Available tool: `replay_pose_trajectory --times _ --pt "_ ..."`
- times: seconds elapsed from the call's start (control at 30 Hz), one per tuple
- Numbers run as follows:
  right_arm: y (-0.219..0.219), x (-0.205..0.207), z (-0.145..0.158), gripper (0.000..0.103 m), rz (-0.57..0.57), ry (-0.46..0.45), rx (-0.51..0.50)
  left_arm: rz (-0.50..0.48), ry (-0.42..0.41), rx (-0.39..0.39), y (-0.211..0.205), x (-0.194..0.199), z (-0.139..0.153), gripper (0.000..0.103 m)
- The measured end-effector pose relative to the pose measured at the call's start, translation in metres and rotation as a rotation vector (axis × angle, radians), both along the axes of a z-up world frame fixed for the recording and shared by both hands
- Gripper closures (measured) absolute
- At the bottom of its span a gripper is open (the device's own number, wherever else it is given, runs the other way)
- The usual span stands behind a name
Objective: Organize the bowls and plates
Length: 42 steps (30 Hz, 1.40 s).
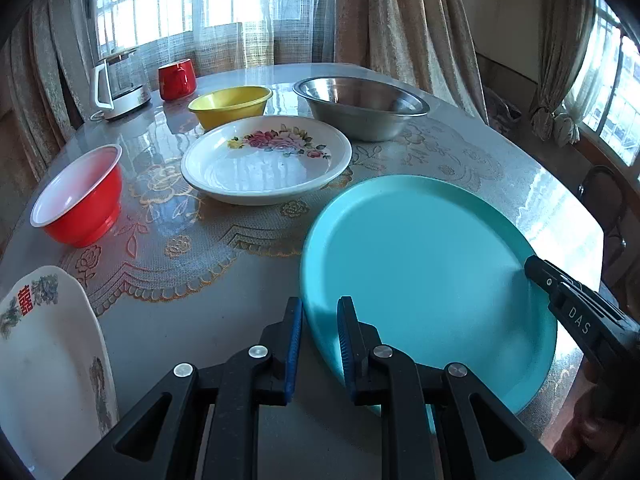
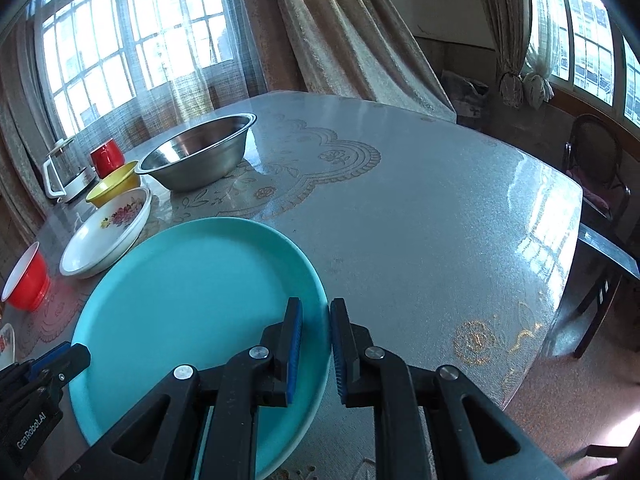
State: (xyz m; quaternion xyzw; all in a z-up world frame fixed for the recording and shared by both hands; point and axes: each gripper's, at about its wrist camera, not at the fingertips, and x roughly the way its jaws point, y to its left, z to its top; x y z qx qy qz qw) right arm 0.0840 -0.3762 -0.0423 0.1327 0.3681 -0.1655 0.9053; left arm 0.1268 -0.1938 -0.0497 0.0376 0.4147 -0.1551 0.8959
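A large teal plate (image 1: pixel 424 276) lies on the table in front of me; it also shows in the right wrist view (image 2: pixel 192 304). My left gripper (image 1: pixel 319 340) straddles its left rim, one finger on each side. My right gripper (image 2: pixel 315 344) straddles its right rim the same way. Both grips look closed on the rim. Behind it stand a white floral plate (image 1: pixel 264 160), a yellow bowl (image 1: pixel 230 106), a steel bowl (image 1: pixel 360 106) and a red bowl (image 1: pixel 78 196). A white patterned plate (image 1: pixel 48 360) lies at the near left.
A glass kettle (image 1: pixel 118 84) and a red mug (image 1: pixel 176 78) stand at the back left. The table's right edge (image 2: pixel 560 280) drops off toward a dark chair (image 2: pixel 600 184). Curtains and windows run behind the table.
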Motion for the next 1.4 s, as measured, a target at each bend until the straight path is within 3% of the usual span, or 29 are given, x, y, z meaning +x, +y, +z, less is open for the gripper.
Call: replay_pose_trajectory --times 0.17,0.27,0.37,0.43,0.5,0.7,1.03,1.2,1.4 --pt "0.001 0.000 0.000 0.087 -0.014 0.005 -0.004 -0.004 -0.005 0.009 0.000 -0.001 0.001 0.084" --pt "0.002 -0.001 0.001 0.074 -0.003 0.003 0.024 -0.002 0.010 0.002 0.003 -0.003 0.001 0.079" --pt "0.011 0.000 0.002 0.073 -0.002 0.028 -0.013 -0.006 0.028 -0.011 0.007 -0.006 0.001 0.073" --pt "0.012 -0.002 0.002 0.073 -0.012 0.031 -0.010 0.000 0.036 -0.033 0.013 -0.009 0.003 0.064" --pt "0.012 -0.005 0.003 0.072 -0.025 0.032 0.007 0.008 0.014 -0.048 0.018 -0.015 0.008 0.047" --pt "0.020 -0.018 0.014 0.071 -0.055 0.017 -0.005 -0.016 -0.078 -0.036 0.026 -0.037 0.028 0.032" --pt "0.059 -0.032 0.036 0.066 0.002 -0.022 -0.038 0.006 -0.179 -0.042 0.064 -0.059 0.056 0.018" --pt "0.084 -0.035 0.044 0.063 0.056 -0.034 -0.043 0.071 -0.236 -0.027 0.096 -0.064 0.066 0.014" --pt "0.115 -0.032 0.046 0.061 0.130 -0.032 -0.059 0.166 -0.248 -0.009 0.135 -0.060 0.066 0.012"
